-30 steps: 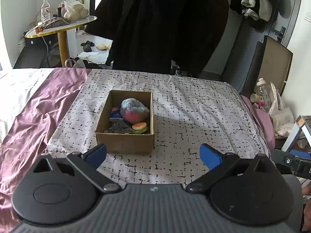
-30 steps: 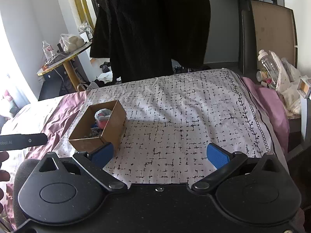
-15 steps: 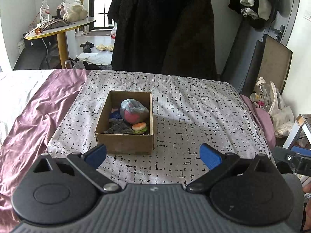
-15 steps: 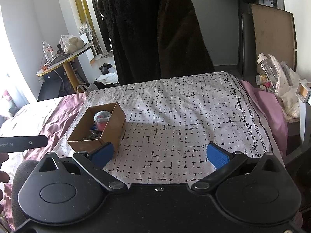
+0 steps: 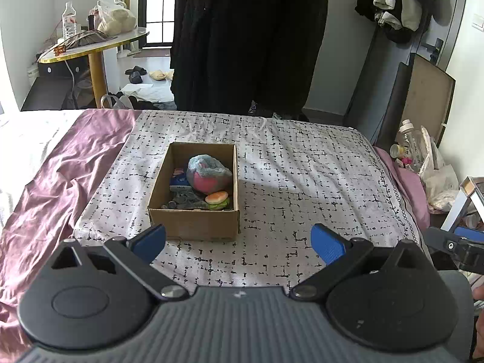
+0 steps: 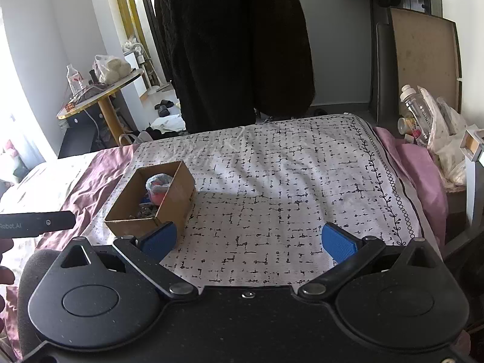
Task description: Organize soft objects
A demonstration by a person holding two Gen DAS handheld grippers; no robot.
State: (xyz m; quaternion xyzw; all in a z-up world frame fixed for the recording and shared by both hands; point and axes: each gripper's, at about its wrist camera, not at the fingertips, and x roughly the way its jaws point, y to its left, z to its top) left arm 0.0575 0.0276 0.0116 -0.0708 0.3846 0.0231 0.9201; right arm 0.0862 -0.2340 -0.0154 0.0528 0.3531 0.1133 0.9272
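Nearest thing, bottom of both views: the left tool (image 5: 239, 240) and right tool (image 6: 248, 242) both hang over the near edge of the bed, blue pads spread wide, nothing in either one. Neither touches anything.

Just past the left tool's pad, centre-left of its view, sits the cardboard box (image 5: 193, 224) on the patterned sheet (image 5: 302, 199). Inside it are a grey-and-pink plush lump (image 5: 207, 177), a little burger toy (image 5: 217, 198) in the near right corner, something blue (image 5: 178, 180) and some dark grey bits I can't make out.

My guess is the box is either already loaded or about to be unpacked, can't tell which. Either way the next move means reaching down over the box's near wall.

Plenty of bare sheet right of the box. The pink satin cover (image 5: 54, 181) bunches up on the left. Someone in a long dark coat (image 5: 248, 39) stands at the far edge, and clutter crowds the right side.
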